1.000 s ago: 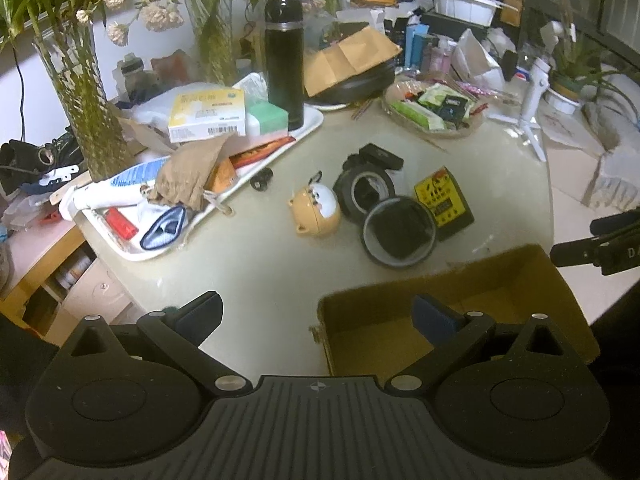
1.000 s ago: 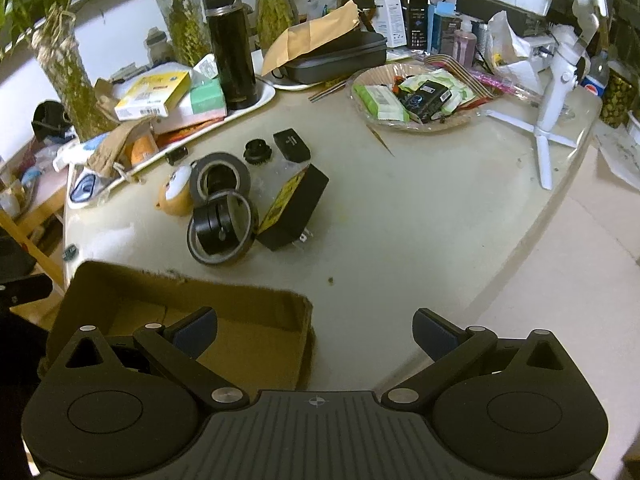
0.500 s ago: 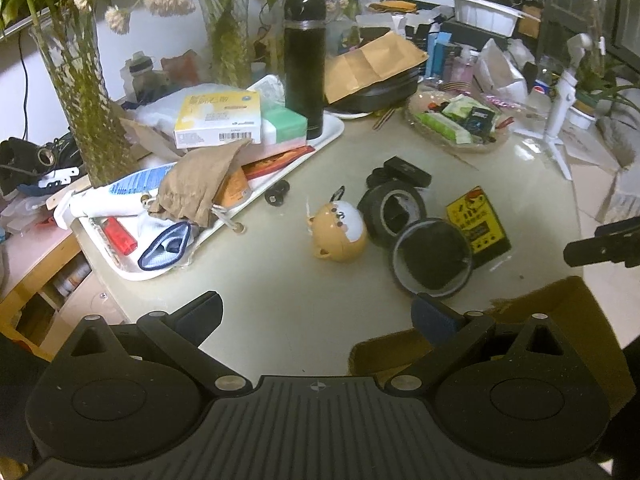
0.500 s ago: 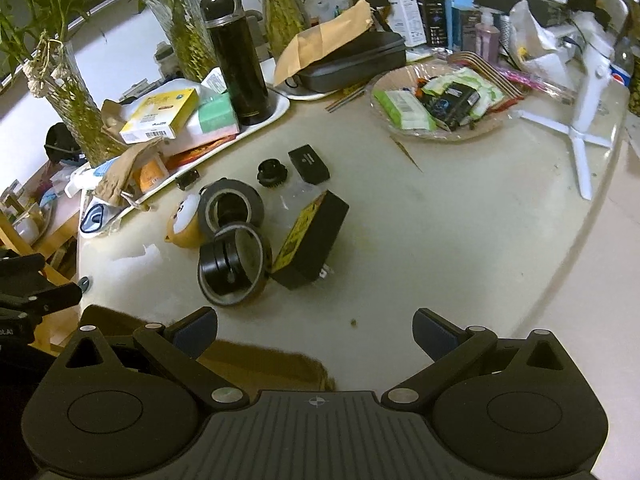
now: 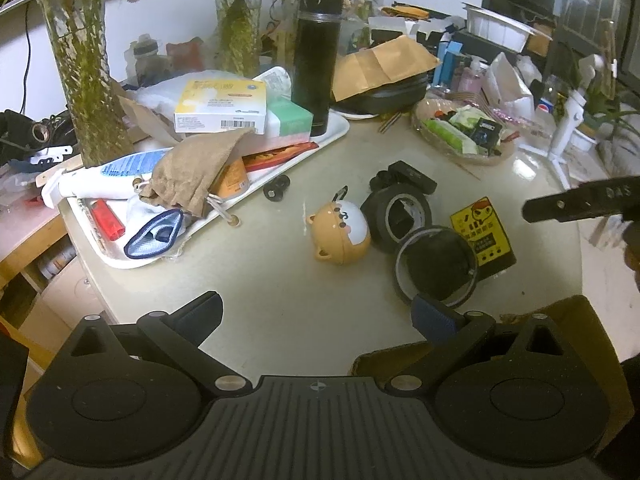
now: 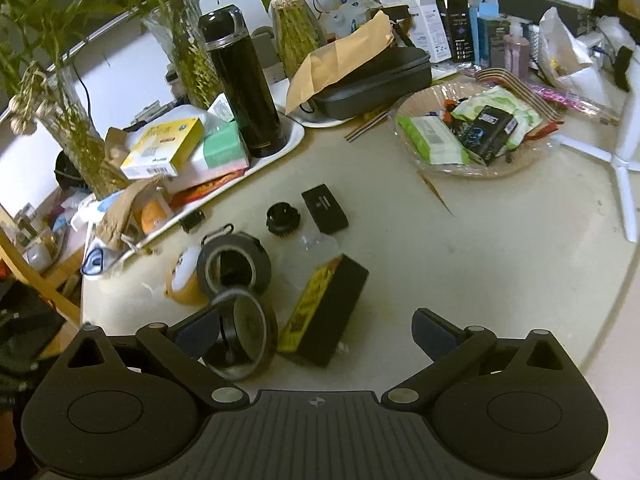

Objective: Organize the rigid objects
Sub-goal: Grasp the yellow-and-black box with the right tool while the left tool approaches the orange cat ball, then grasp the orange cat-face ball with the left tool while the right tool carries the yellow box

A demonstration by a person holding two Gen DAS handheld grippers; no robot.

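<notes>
Brown cardboard box (image 5: 576, 320) only in left view, beside round black case (image 5: 436, 266) | left gripper (image 5: 316, 316) released | right gripper (image 6: 316, 330) released too, empty

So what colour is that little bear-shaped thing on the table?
The bear-shaped thing is tan-orange with a white face patch, clearest in the left wrist view.

Glossy pale tabletop (image 5: 280, 312), matt black tape roll (image 5: 396, 216) beside the glossy plastic bear-face ball (image 5: 340, 232), rough brown cloth pouch (image 5: 192, 176), frayed cardboard box (image 5: 580, 320), ribbed matt plastic gripper housing.
</notes>
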